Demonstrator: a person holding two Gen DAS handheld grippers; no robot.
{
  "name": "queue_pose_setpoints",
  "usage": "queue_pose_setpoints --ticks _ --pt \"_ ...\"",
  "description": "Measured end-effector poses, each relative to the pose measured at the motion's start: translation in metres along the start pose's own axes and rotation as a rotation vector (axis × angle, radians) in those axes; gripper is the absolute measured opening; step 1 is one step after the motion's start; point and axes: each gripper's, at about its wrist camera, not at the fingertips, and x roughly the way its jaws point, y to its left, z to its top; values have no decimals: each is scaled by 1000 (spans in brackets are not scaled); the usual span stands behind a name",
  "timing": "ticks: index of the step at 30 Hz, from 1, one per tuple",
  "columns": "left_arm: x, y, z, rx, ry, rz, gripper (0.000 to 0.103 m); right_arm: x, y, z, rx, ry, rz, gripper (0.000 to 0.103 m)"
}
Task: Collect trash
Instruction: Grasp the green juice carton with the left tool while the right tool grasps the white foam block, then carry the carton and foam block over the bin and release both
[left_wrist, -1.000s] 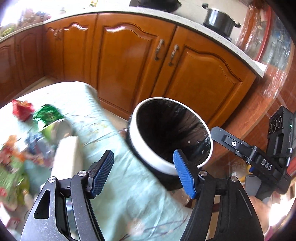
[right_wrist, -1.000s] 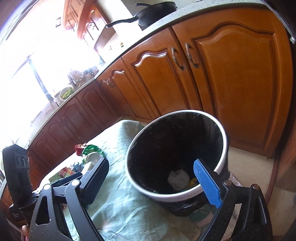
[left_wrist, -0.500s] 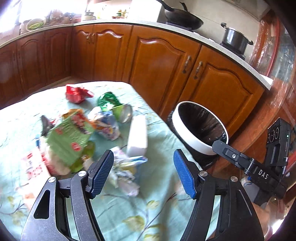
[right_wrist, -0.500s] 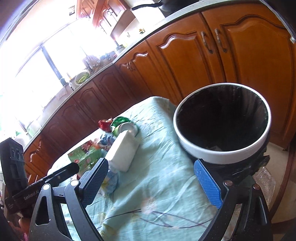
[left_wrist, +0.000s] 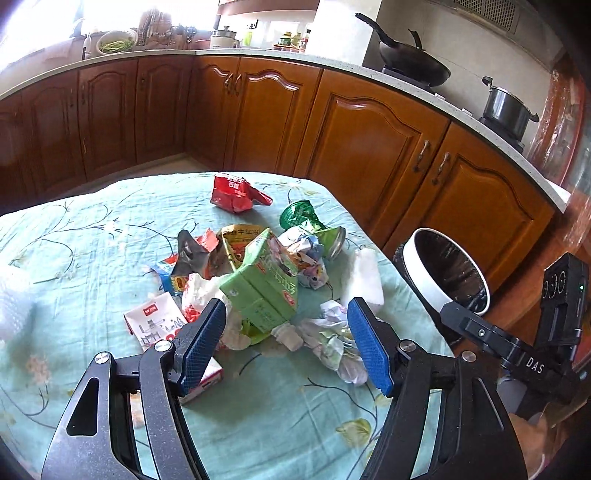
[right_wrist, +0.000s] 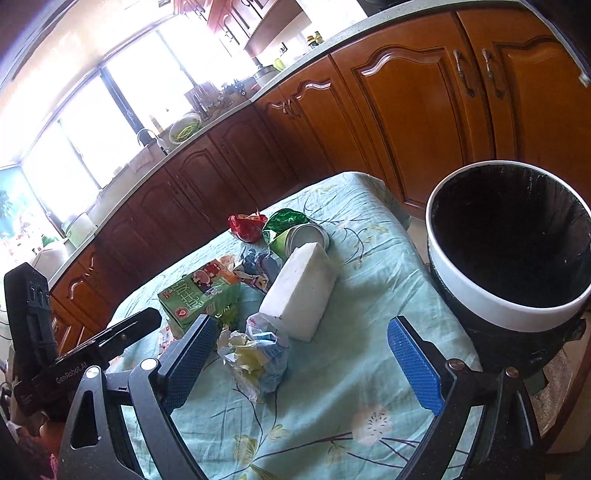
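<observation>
A heap of trash lies on the mint floral tablecloth (left_wrist: 92, 240). It holds a green carton (left_wrist: 264, 284), a red wrapper (left_wrist: 234, 194), a green foil wrapper (left_wrist: 299, 216), a tin can (left_wrist: 334, 240), a white foam block (left_wrist: 364, 275) and crumpled paper (left_wrist: 332, 339). My left gripper (left_wrist: 286, 321) hangs open just short of the green carton, gripping nothing. My right gripper (right_wrist: 301, 343) is open too, above a crumpled wrapper (right_wrist: 258, 354) and the foam block (right_wrist: 301, 291), holding nothing. The black-lined trash bin (right_wrist: 480, 295) with its white rim stands off the table's right edge.
Brown kitchen cabinets (left_wrist: 369, 140) run behind the table and the bin (left_wrist: 424, 280). A wok (left_wrist: 410, 62) and a pot (left_wrist: 508, 109) sit on the counter. A small white carton (left_wrist: 159, 325) lies under my left finger. The cloth's left part (left_wrist: 55, 295) is mostly bare.
Both views have swung left, away from the bin's mouth and onto the trash heap on the table. The bin now sits at the right. Both grippers have stayed open and empty.
</observation>
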Motion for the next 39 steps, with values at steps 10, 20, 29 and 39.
queue_pose_setpoints --ticks 10,20,29,39 --pt "30 15 13 30 104 -1 77 40 2 11 45 61 15 85" --pt "51 21 23 -16 158 -47 75 58 -4 7 74 114 46 33" --pt "45 -10 9 134 162 -17 40 25 -10 5 63 74 60 28" --pt "58 -36 7 219 195 -8 33 -15 -24 6 88 7 60 28"
